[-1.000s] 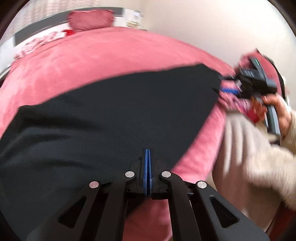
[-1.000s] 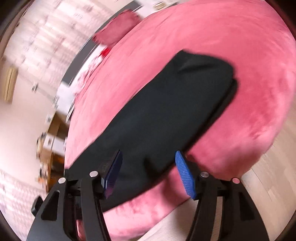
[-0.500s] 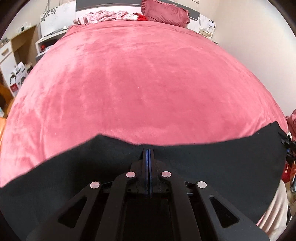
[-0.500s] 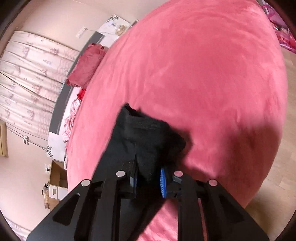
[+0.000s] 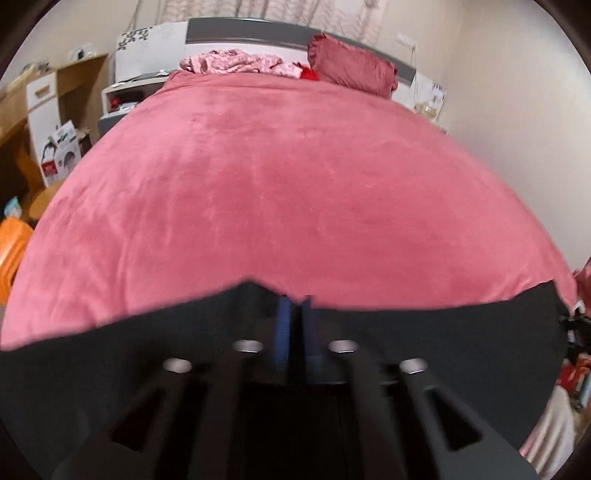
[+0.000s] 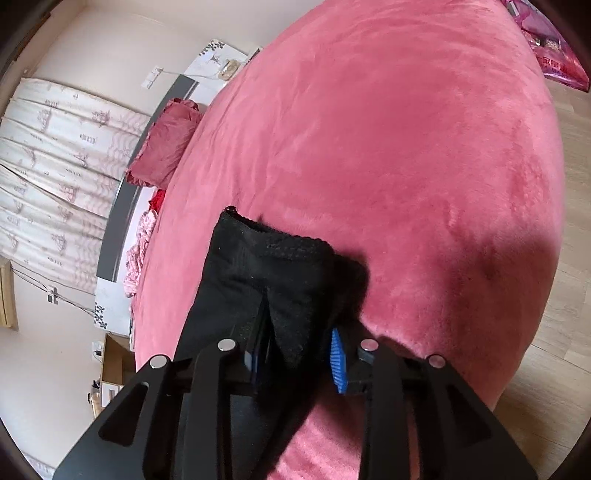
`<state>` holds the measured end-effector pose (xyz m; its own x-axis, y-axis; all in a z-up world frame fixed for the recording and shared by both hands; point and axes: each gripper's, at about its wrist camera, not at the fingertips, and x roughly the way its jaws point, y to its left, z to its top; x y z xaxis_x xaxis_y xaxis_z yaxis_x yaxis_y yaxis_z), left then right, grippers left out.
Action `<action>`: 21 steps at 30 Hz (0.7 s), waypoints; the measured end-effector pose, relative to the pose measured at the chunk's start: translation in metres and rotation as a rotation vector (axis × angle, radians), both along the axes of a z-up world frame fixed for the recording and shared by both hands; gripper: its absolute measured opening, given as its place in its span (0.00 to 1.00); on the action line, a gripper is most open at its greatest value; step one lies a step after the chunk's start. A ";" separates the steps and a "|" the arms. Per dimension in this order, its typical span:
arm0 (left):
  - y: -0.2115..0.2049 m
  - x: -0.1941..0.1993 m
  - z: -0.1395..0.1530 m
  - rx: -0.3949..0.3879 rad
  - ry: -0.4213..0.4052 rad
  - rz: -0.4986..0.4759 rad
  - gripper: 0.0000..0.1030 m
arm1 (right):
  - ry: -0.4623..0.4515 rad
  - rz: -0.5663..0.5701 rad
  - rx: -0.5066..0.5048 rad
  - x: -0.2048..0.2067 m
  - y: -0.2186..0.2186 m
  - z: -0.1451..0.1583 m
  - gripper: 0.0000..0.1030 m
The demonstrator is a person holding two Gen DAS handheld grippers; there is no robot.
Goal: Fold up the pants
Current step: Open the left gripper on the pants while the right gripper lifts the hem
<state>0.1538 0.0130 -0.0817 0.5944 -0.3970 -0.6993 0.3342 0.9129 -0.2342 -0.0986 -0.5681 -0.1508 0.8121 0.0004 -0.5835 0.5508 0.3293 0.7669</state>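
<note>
Pants (image 6: 266, 280) between right tool (image 6: 295, 354) pads

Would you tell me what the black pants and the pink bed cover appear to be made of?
The black pants look like a soft, matte knit, perhaps fleece: fuzzy surface, stitched scalloped hem. The pink bed cover looks like plush velvet or microfibre: short nap with a faint sheen and brushed streaks.

Before me a pink velvety bedspread (image 5: 295, 177) runs up to a grey headboard (image 5: 251, 31), with a dark pink pillow (image 5: 352, 74) at its far right corner and crumpled pink clothes (image 5: 236, 64) beside it. Pale patterned curtains (image 6: 48, 155) hang behind. Cream walls (image 5: 517, 110) close my right; wooden furniture (image 5: 48, 96) stands left, over pale wood flooring (image 6: 569, 258).
</note>
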 end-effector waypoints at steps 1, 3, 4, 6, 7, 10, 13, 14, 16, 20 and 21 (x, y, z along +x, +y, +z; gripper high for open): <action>0.004 -0.008 0.001 -0.015 0.005 0.005 0.92 | 0.000 0.008 0.005 0.002 -0.001 0.003 0.23; 0.016 -0.030 0.005 -0.036 -0.037 0.031 0.96 | -0.004 0.010 -0.003 0.005 -0.001 0.012 0.18; 0.020 -0.037 0.007 -0.036 -0.048 0.034 0.96 | -0.013 0.007 -0.010 0.007 0.000 0.020 0.17; 0.032 -0.048 0.005 -0.007 -0.039 0.054 0.96 | -0.038 0.001 -0.020 0.006 0.005 0.033 0.17; 0.040 -0.053 0.004 0.012 -0.033 0.070 0.96 | -0.058 -0.002 -0.026 0.006 0.008 0.043 0.17; 0.067 -0.061 0.003 0.047 -0.029 0.134 0.96 | -0.103 -0.003 -0.053 0.006 0.021 0.068 0.17; 0.096 -0.068 -0.005 0.028 0.008 0.236 0.96 | -0.139 0.015 -0.095 0.006 0.039 0.092 0.17; 0.107 -0.070 -0.012 0.006 0.044 0.275 0.96 | -0.153 0.030 -0.114 0.008 0.048 0.103 0.17; 0.119 -0.076 -0.017 -0.048 0.045 0.292 0.96 | -0.173 0.053 -0.135 0.009 0.063 0.118 0.17; 0.106 -0.083 -0.019 0.034 -0.011 0.279 0.96 | -0.225 0.130 -0.221 0.018 0.106 0.159 0.17; 0.099 -0.081 -0.019 0.082 -0.009 0.275 0.96 | -0.230 0.150 -0.250 0.020 0.117 0.166 0.17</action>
